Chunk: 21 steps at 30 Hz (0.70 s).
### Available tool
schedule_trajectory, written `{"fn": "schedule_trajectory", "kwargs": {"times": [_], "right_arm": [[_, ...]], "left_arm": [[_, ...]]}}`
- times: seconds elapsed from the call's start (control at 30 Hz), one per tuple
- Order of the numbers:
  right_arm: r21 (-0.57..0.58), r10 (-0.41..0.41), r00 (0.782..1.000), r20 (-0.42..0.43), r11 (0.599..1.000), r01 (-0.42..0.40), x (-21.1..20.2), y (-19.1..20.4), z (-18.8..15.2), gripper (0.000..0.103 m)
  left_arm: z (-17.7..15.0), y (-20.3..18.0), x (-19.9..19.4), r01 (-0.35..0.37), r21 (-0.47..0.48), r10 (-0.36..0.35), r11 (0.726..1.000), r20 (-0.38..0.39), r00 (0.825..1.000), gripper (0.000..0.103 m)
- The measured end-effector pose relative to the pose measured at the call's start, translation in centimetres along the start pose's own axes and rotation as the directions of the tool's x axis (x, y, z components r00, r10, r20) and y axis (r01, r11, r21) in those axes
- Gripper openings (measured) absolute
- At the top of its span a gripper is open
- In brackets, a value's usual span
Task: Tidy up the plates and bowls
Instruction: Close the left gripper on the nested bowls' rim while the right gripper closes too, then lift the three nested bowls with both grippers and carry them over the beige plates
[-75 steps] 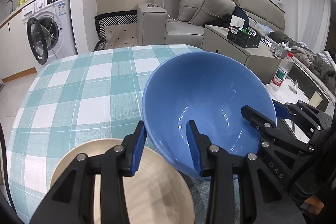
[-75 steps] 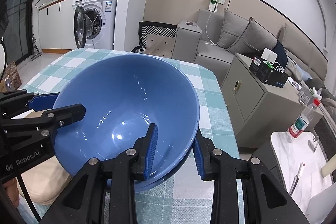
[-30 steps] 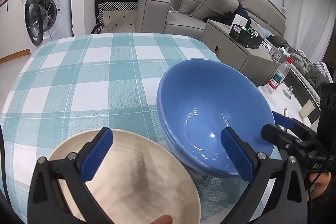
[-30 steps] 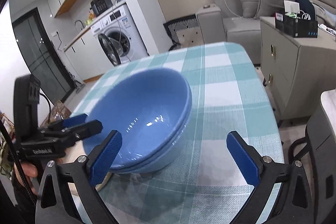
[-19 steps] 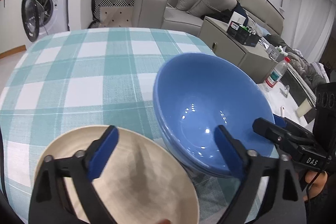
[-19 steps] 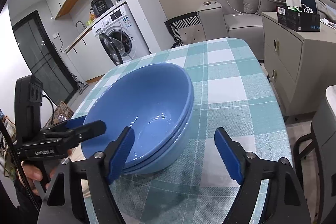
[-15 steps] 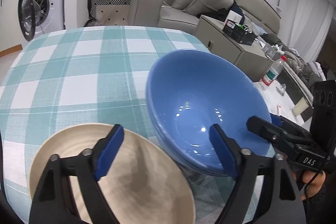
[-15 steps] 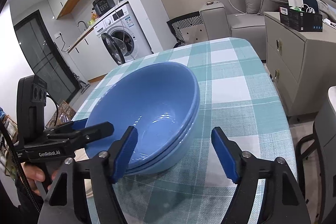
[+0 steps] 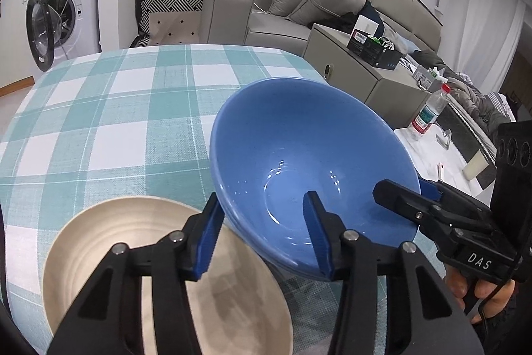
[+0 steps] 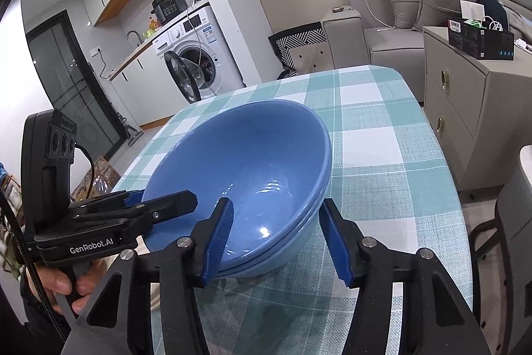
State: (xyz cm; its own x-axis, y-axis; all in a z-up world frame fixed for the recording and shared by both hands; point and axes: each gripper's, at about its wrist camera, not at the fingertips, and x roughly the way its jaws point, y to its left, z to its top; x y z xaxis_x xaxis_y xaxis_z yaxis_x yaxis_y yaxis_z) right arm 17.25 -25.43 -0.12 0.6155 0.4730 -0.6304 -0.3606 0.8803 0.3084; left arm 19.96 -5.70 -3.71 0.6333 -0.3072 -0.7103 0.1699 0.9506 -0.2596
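Observation:
Two blue bowls (image 9: 299, 155) sit nested, one inside the other, on the checked tablecloth (image 9: 116, 108); they also show in the right wrist view (image 10: 239, 162). A beige plate (image 9: 99, 248) lies just left of them at the table's near edge. My left gripper (image 9: 262, 232) straddles the left rim of the bowls, one finger outside and one inside, half closed with a gap to the rim. My right gripper (image 10: 276, 238) straddles the right rim the same way, jaws partly apart.
The table's right edge (image 10: 439, 155) drops to the floor beside a grey cabinet (image 10: 472, 95). A low white table with a plastic bottle (image 9: 429, 112) stands to the right. A sofa (image 9: 299, 12) and a washing machine (image 9: 56, 12) are beyond the table.
Both grippers had let go of the blue bowl and opened wide. They have since moved back in over the nested bowls' rims and their jaws have narrowed around them.

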Motion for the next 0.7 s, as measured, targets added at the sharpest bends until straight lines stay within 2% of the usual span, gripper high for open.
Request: {"fn": "schedule_trajectory", "kwargs": {"times": [0.7], "right_arm": [[-0.018, -0.023, 1.0, 0.01, 1.0, 0.023, -0.44, 0.55, -0.14, 0.052]], "left_arm": [[-0.01, -0.04, 0.06, -0.037, 0.01, 0.037, 0.999, -0.002, 0.999, 0.043]]}}
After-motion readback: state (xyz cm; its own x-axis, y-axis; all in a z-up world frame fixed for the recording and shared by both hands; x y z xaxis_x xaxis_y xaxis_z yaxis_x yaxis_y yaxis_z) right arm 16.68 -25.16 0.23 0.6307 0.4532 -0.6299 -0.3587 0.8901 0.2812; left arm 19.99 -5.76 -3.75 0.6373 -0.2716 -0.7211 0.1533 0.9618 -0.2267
